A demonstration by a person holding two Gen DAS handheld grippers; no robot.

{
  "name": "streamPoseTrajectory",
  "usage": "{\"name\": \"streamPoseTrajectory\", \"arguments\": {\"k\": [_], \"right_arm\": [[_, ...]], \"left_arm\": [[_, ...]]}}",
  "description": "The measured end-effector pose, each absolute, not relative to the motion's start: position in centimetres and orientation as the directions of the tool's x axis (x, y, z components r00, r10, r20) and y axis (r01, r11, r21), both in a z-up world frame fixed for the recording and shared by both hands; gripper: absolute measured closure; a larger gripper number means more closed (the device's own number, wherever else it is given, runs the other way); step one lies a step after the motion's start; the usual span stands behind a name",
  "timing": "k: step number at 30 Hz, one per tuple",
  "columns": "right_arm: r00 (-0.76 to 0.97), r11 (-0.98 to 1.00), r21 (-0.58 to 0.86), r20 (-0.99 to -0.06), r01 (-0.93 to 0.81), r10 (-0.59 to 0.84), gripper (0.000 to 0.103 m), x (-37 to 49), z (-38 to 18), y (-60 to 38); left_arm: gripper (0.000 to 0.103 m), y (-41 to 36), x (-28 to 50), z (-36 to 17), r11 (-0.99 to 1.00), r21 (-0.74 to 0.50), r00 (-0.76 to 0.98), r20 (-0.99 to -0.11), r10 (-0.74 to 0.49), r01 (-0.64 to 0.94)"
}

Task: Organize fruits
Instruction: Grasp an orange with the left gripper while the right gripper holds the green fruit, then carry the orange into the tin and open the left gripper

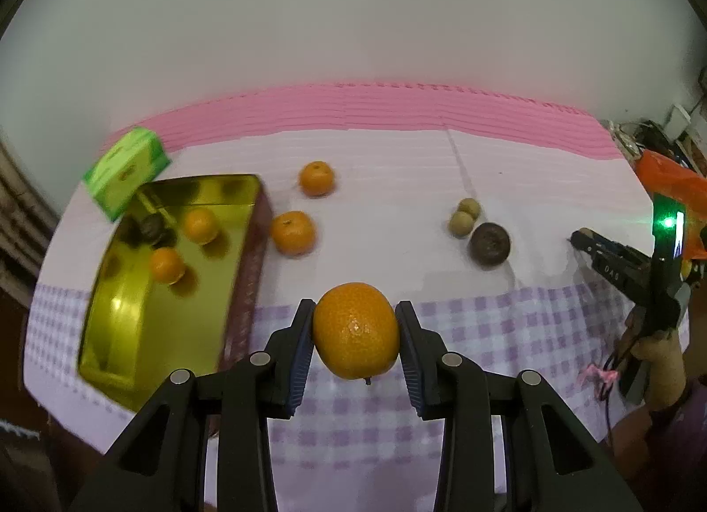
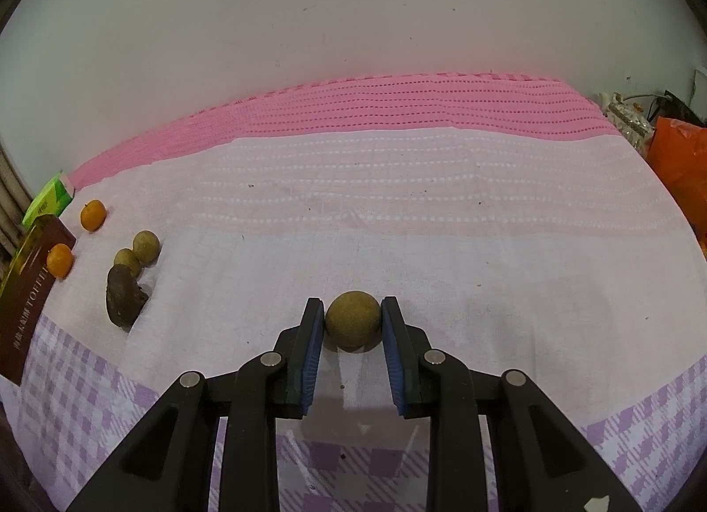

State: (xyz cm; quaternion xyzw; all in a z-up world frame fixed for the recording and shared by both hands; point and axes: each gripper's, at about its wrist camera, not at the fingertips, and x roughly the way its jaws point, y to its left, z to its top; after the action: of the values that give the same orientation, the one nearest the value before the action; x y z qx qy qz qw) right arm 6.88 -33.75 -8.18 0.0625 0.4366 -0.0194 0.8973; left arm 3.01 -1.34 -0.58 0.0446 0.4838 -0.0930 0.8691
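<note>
My left gripper is shut on a tangerine, lifted above the cloth. To its left lies an open gold tin holding two tangerines and a dark brown fruit. Two more tangerines lie on the cloth beside the tin. Two small tan round fruits and a dark brown fruit sit to the right. My right gripper is shut on a tan round fruit close to the cloth; it also shows at the far right of the left wrist view.
A green box stands behind the tin. An orange bag and clutter sit at the right edge. A pink and lilac checked cloth covers the surface, with a white wall behind. A hand holds the right gripper.
</note>
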Motion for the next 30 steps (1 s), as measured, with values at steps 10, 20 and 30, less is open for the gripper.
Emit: {"name": "streamPoseTrajectory", "arguments": {"k": [10, 20, 30], "right_arm": [[0.614, 0.993, 0.077, -0.789, 0.092, 0.004, 0.079, 6.9, -8.1, -33.6], [0.614, 0.993, 0.072, -0.789, 0.091, 0.001, 0.078, 6.9, -8.2, -33.6], [0.611, 0.995, 0.054, -0.791, 0.089, -0.012, 0.078, 7.0, -8.2, -33.4]], "left_arm": [[0.066, 2.4, 0.1, 0.1, 0.991, 0.0, 0.545, -0.835, -0.072, 0.132], [0.066, 5.9, 0.1, -0.9, 0.998, 0.026, 0.548, -0.837, -0.006, 0.05], [0.066, 10.7, 2.1, -1.8, 0.996, 0.082, 0.565, -0.82, 0.091, -0.042]]}}
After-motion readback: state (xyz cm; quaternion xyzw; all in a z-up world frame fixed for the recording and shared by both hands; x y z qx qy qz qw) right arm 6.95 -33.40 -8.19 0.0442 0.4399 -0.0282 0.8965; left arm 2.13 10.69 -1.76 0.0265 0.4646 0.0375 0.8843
